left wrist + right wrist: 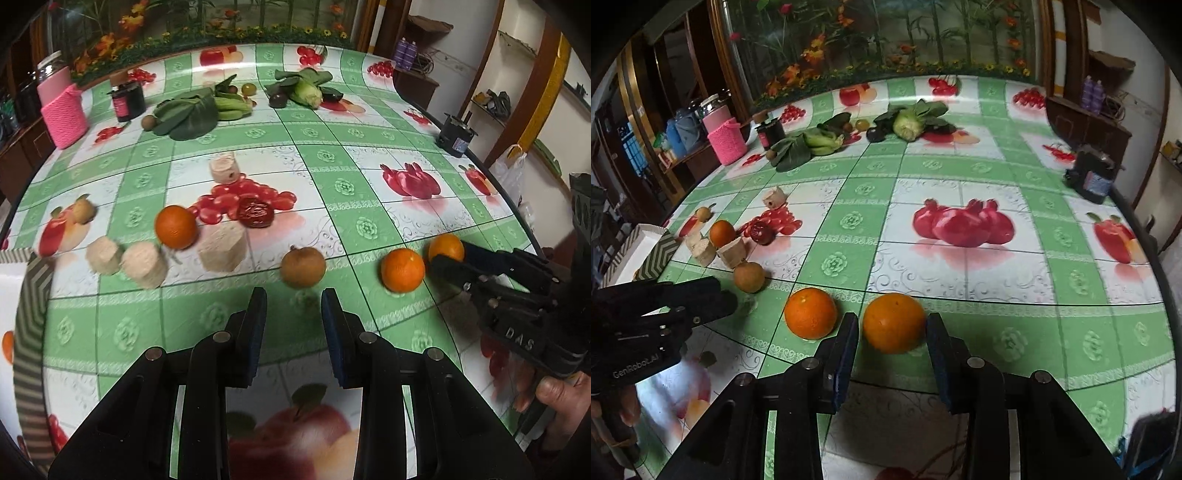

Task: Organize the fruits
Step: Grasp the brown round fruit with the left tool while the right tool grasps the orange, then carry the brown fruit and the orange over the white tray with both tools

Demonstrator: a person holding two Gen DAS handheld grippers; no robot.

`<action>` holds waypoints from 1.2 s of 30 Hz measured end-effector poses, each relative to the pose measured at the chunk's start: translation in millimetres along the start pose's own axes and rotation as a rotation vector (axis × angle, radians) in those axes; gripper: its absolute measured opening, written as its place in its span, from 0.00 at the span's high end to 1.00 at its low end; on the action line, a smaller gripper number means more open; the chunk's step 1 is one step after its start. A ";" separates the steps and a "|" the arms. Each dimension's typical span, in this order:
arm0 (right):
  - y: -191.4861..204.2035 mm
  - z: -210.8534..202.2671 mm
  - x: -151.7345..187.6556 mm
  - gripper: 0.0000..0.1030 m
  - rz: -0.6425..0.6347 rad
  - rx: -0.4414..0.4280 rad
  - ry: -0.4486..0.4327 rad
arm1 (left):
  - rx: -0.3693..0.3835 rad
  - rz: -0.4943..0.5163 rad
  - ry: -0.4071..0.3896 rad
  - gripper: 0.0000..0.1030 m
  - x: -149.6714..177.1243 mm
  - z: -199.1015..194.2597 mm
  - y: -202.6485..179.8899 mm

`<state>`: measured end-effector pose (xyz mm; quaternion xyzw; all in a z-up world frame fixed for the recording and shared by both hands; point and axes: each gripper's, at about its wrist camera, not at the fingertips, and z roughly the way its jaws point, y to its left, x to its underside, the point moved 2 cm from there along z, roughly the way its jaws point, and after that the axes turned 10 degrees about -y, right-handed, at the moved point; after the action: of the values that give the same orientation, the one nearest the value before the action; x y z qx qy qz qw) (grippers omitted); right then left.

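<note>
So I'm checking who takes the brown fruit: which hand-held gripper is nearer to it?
Left. The left hand-held gripper is open right in front of the brown fruit. The right hand-held gripper is farther off, open around an orange, beyond another orange.

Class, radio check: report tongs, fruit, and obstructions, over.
Right tongs open, straddling an orange, not closed on it. Left tongs open, empty, short of the brown fruit. Second orange close beside the target.

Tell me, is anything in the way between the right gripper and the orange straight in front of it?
Nothing visible. The right gripper is open, with the orange already sitting between its fingertips on the table. The second orange lies just outside the gripper's left finger, not blocking.
</note>
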<state>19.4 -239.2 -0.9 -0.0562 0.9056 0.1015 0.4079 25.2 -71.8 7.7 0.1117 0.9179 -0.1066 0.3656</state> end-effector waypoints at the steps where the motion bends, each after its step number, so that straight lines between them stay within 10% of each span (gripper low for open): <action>1: -1.2 0.8 -0.3 0.64 0.010 -0.013 -0.008 | 0.004 0.000 0.002 0.71 -1.4 3.1 -1.1; 17: -7.3 0.2 0.2 0.67 0.051 -0.056 -0.030 | 0.011 0.017 -0.025 0.74 -7.9 17.5 -6.2; 36: 82.6 -39.9 -13.7 0.68 -0.016 -0.221 -0.104 | -0.086 -0.125 -0.134 0.73 31.8 -95.4 66.4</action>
<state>-15.8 -167.7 46.5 -0.1026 0.8662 0.2000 0.4462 -40.3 21.9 45.8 0.0309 0.9002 -0.0969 0.4234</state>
